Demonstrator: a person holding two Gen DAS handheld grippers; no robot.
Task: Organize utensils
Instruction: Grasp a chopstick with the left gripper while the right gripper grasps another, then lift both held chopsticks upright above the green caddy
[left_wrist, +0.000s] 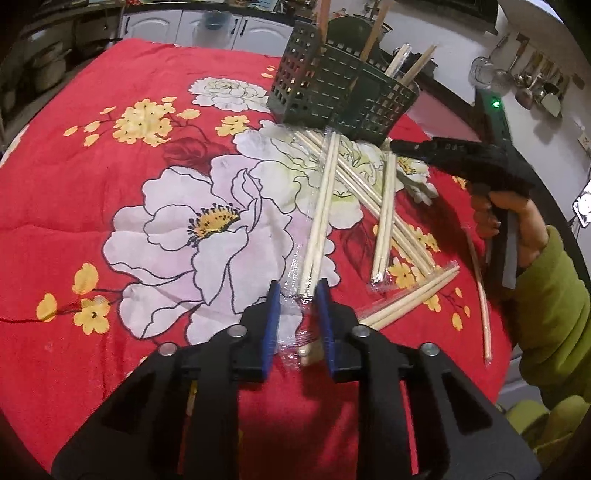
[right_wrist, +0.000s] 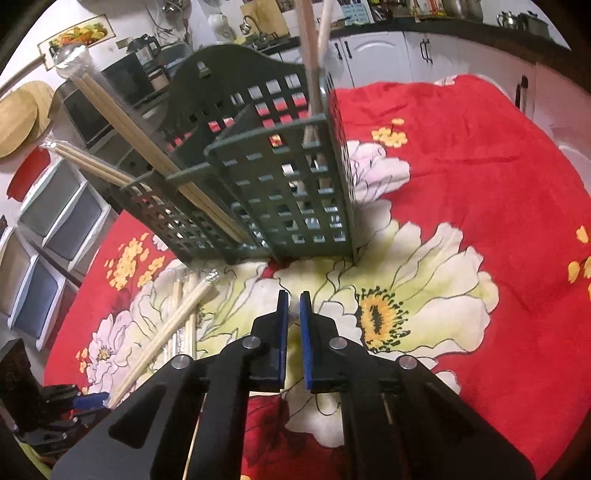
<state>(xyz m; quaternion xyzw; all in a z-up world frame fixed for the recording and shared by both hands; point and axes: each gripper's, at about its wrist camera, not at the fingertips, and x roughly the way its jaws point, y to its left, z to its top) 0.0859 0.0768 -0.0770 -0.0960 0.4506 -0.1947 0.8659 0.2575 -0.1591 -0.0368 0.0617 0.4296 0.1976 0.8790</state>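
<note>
My left gripper (left_wrist: 297, 293) is shut on a pair of wooden chopsticks in a clear wrapper (left_wrist: 321, 221), which runs forward between the blue pads toward the holder. The same pair (right_wrist: 166, 328) shows in the right wrist view, slanting down to the left gripper (right_wrist: 88, 400). A dark green perforated utensil holder (left_wrist: 343, 92) (right_wrist: 288, 184) stands on the red floral cloth (left_wrist: 110, 184), with several chopsticks (left_wrist: 417, 66) (right_wrist: 147, 147) upright in its compartments. My right gripper (right_wrist: 294, 304) (left_wrist: 395, 146) is shut just in front of the holder's base; I cannot tell whether it pinches anything.
Several more wrapped chopstick pairs (left_wrist: 384, 206) lie crossed on the cloth between the two grippers, one near the right edge (left_wrist: 413, 299). A hand in a green sleeve (left_wrist: 546, 295) holds the right gripper. White cabinets (right_wrist: 388, 55) and kitchen clutter surround the table.
</note>
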